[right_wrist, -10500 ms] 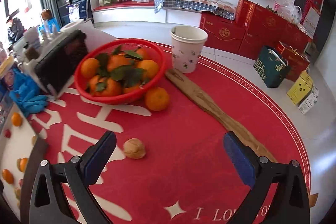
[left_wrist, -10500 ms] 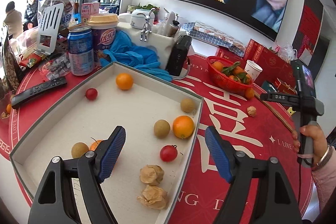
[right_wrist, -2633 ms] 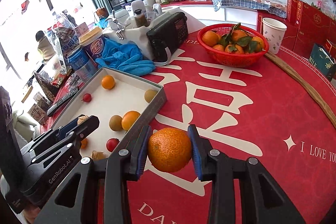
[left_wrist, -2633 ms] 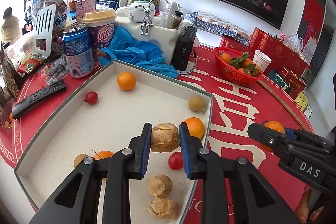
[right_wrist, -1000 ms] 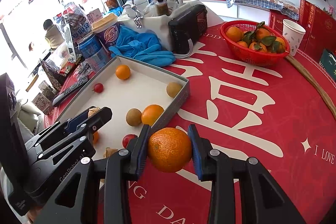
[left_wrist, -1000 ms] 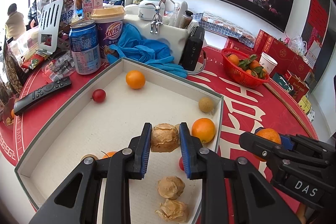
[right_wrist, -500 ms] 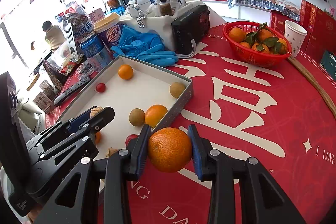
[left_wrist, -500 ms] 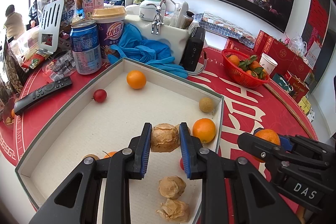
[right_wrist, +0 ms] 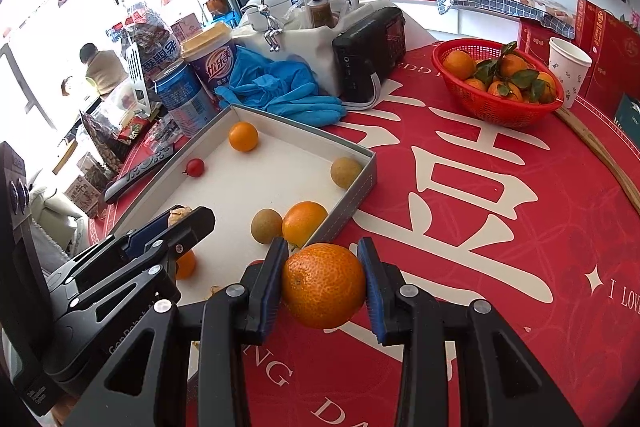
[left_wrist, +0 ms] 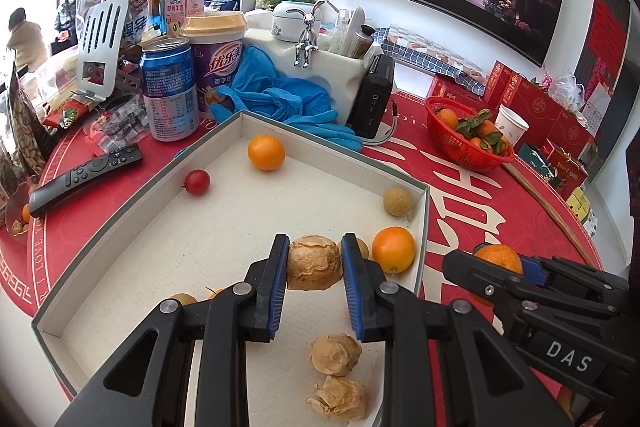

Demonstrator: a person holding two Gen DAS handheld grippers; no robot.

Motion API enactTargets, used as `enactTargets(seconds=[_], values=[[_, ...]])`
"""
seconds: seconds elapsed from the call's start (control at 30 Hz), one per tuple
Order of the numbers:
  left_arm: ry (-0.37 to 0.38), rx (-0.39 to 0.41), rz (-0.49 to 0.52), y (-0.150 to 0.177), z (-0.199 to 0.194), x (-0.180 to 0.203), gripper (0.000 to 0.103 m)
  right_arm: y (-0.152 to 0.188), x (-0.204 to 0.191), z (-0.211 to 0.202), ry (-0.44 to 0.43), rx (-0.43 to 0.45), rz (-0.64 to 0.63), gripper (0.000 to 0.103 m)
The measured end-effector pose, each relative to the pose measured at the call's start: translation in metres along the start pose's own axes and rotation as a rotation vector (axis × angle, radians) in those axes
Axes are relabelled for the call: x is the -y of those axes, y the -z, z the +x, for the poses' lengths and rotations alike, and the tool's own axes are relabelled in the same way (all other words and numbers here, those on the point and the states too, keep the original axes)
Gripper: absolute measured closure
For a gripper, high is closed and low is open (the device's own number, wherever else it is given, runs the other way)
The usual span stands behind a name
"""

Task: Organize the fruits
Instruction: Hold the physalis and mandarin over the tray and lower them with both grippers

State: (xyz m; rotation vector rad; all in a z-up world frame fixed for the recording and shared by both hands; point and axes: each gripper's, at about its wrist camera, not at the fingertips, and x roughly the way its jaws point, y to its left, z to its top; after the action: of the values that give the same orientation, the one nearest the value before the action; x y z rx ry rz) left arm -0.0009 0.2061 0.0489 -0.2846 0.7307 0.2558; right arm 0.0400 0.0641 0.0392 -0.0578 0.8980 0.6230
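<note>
I counted two oranges, two brown round fruits and one cherry tomato in the tray. My left gripper clamped a papery, tan husked fruit at frame centre; two more lay below. My right gripper squeezed a dimpled mandarin, lower centre.

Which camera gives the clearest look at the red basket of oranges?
The right wrist view. There the red basket sits large and unobstructed on the red tablecloth, so its leafy oranges can be told apart. In the left wrist view the same basket is smaller, further off and curved toward the picture's edge, its fruit harder to separate.
</note>
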Motion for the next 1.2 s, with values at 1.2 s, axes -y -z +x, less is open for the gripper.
enactTargets(seconds=[1.2], values=[[0.007,-0.01,-0.057,0.002,-0.006,-0.033,0.074,-0.019,-0.045,0.02,-0.005,-0.022,-0.086,0.066]])
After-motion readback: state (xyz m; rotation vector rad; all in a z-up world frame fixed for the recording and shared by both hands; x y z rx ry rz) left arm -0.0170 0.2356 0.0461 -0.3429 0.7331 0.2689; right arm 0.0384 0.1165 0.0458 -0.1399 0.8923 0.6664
